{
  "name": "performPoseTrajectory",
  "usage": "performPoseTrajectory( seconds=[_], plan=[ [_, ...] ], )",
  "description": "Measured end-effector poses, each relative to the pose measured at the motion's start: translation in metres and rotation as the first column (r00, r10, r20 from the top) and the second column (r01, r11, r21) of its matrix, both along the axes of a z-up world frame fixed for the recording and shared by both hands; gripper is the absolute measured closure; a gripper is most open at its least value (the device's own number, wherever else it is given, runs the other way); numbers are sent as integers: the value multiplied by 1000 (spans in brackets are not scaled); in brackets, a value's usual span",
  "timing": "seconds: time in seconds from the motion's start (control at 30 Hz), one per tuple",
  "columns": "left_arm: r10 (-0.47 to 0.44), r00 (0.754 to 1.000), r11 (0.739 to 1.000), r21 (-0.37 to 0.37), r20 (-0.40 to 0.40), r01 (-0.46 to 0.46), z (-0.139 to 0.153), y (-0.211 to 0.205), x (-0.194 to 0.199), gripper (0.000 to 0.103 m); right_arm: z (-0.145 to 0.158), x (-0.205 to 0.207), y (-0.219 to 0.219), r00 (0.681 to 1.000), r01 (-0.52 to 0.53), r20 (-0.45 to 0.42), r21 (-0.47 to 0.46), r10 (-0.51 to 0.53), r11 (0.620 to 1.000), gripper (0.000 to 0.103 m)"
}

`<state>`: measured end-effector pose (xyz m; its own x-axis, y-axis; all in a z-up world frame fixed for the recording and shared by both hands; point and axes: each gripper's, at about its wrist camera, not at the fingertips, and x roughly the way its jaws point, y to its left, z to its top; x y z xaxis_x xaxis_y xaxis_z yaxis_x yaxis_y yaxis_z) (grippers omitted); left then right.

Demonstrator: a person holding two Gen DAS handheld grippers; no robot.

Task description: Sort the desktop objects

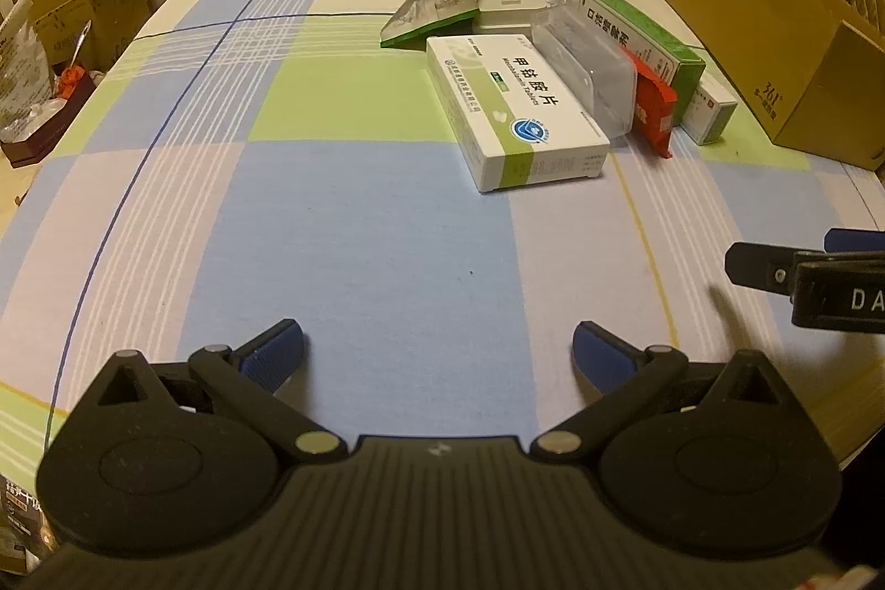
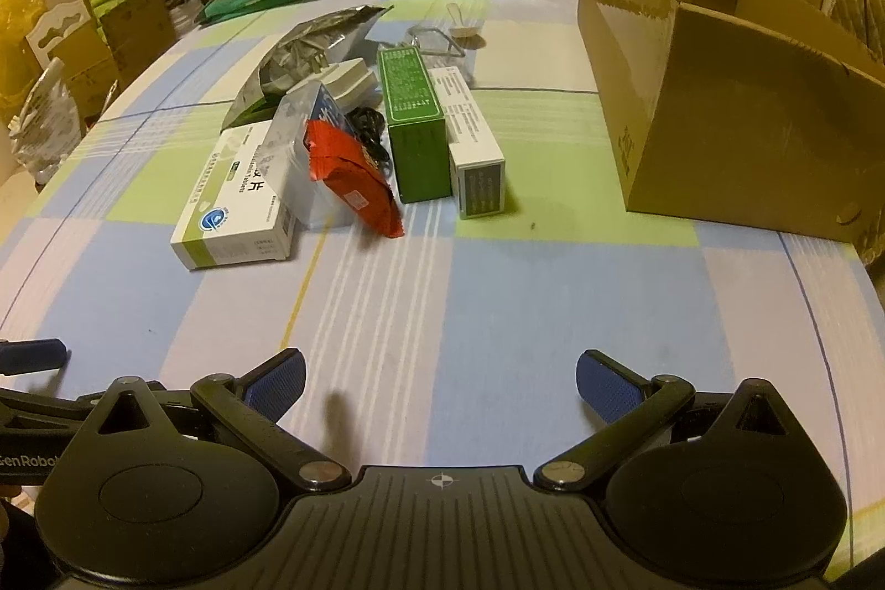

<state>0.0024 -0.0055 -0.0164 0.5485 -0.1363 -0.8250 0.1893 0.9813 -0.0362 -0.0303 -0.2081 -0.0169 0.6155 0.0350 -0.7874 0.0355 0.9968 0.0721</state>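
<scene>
The left tool (image 1: pixel 437 349) gaped wide, empty, over the checked cloth table (image 1: pixel 332 225); so did the right tool (image 2: pixel 441 380). Well ahead lay a white carton (image 2: pixel 238 214), crinkled red packet (image 2: pixel 354 175), green box (image 2: pixel 417 131), then an open cardboard box (image 2: pixel 735 103).

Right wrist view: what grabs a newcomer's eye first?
The bright red crinkled snack packet stands out, in the middle of a cluster beside a dark green upright carton and a white-and-green flat medicine box on the checked tablecloth. To the right looms a large open brown cardboard box. In the foreground the right hand-held gripper is open and empty.
</scene>
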Motion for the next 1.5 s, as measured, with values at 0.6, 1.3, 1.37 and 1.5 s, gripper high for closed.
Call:
performPoseTrajectory(
  seconds=[0.6,1.3,1.37,1.5],
  plan=[
    [-22,999,999,-30,28,23,10,-10,16,1,6,3,-5,1000,1,27,18,-2,1000,2],
    [-70,986,995,-63,150,80,0,-50,89,9,0,42,-28,997,46,60,51,-49,998,2],
    [-83,984,994,-59,160,94,0,-49,91,13,0,43,-26,997,35,68,53,-38,998,2],
    [-101,983,993,-42,155,108,1,-45,92,32,0,45,-24,996,28,77,56,-32,998,2]
  ],
)
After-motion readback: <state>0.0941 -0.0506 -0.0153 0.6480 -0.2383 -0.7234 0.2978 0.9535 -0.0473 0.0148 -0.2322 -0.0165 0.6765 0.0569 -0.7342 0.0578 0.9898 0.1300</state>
